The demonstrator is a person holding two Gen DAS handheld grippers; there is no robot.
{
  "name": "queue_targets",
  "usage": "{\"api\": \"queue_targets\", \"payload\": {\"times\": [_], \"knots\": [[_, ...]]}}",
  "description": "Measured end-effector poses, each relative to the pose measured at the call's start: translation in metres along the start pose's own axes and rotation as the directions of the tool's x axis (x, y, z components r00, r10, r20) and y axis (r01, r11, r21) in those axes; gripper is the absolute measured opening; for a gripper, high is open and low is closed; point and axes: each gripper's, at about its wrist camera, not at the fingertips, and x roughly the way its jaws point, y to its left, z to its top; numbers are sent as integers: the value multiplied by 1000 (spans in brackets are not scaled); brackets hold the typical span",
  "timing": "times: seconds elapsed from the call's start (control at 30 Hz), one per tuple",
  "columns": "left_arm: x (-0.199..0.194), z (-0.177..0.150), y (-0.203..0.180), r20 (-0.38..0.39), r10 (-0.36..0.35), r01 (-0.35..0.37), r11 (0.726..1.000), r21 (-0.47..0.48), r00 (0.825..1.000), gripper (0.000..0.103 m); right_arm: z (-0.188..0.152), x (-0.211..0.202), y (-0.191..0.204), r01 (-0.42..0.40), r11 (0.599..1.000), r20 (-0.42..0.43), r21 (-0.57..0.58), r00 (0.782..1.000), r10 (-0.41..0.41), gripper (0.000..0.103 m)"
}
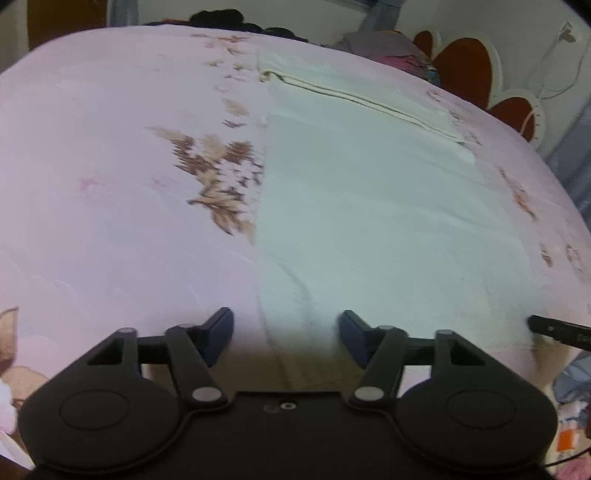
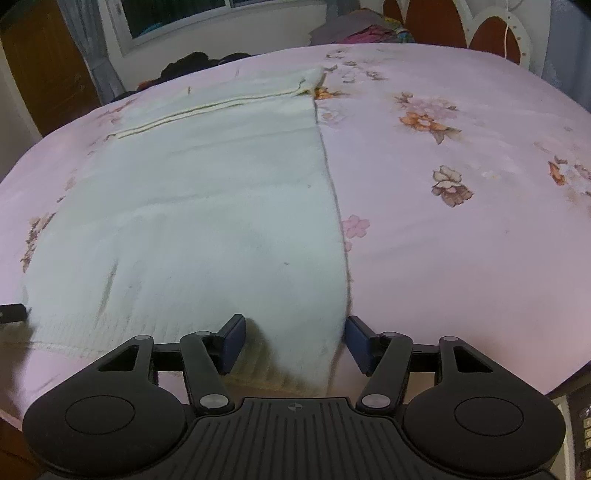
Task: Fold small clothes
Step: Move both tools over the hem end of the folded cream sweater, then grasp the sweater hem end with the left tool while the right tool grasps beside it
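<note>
Right wrist alone shows window (image 2: 221, 14) beyond garment (image 2: 203, 192).

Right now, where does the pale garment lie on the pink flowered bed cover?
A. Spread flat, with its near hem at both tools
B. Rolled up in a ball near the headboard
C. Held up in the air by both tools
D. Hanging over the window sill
A: the pale garment lies spread flat on the bed cover, its near hem corners sitting between the open fingers of the right tool and the left tool.
</note>
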Motion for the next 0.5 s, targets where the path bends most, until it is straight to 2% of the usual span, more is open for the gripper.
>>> {"api": "queue_targets", "payload": {"times": [0.07,0.1,0.17,0.2,0.23,0.27,0.37,0.5], "knots": [[2,0,-3,-9,-25,25,1000,-1,1000,45,1,0,0,-14,1000,-7,13,1000,14,45],[3,2,-3,-13,-37,37,999,-3,999,37,1,0,-1,-20,1000,-10,20,1000,20,43],[7,4,-1,-28,-73,72,997,-31,997,17,2,0,-2,-39,999,-20,36,999,40,33],[9,5,1,-36,-97,95,994,-52,995,9,3,0,-1,-48,998,-25,41,998,49,23],[10,6,0,-35,-108,106,993,-61,994,9,3,1,-1,-57,997,-28,46,998,58,12],[10,7,-1,-29,-113,111,992,-58,993,9,4,1,0,-66,996,-31,53,997,67,10],[5,14,-4,8,-138,138,989,-46,990,8,7,-2,4,-79,995,-25,54,996,80,8],[-6,35,-5,73,-172,175,984,-37,982,8,19,-13,8,-124,989,24,76,992,123,8]]}}
